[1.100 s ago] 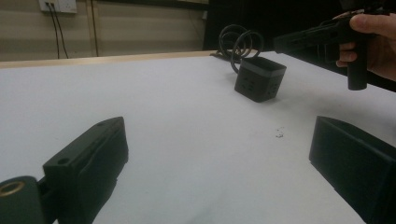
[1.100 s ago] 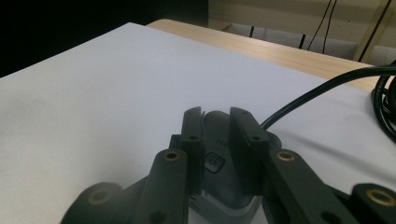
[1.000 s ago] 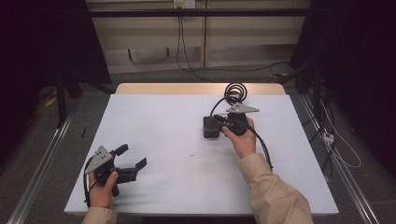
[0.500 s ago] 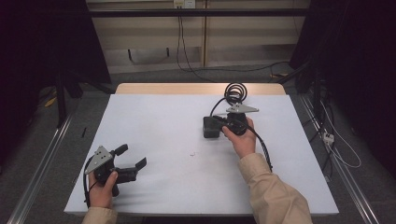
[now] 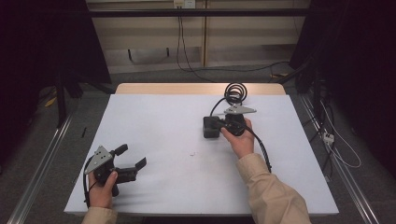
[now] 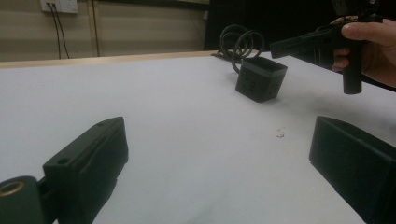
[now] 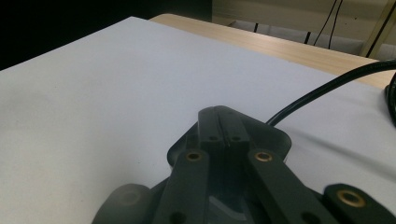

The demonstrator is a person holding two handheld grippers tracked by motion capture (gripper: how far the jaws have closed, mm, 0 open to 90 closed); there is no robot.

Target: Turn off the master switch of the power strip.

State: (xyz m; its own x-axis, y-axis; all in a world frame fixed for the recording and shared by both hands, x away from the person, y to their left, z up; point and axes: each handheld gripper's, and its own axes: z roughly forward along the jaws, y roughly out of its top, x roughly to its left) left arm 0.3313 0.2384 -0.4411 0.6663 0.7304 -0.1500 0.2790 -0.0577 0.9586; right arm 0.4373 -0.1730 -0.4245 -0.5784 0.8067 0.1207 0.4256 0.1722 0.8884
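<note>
Nothing has shifted across the table – only the right gripper [image 5: 211,127] has just been closing, its jaws now clenched with nothing between, poised over the black box [image 6: 260,78] at far right. Left gripper [image 5: 133,157] waits released, near left. Next: spread those jaws around the box.

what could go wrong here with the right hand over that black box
The right gripper hovers just above the black box; its jaws have just been closing and are shut with nothing between them. Lowered like this, they would likely shove or tip the box rather than grip it.

The coiled cable lies just behind the box near the far edge of the table. If the box is moved, the cable may drag or snag.
</note>
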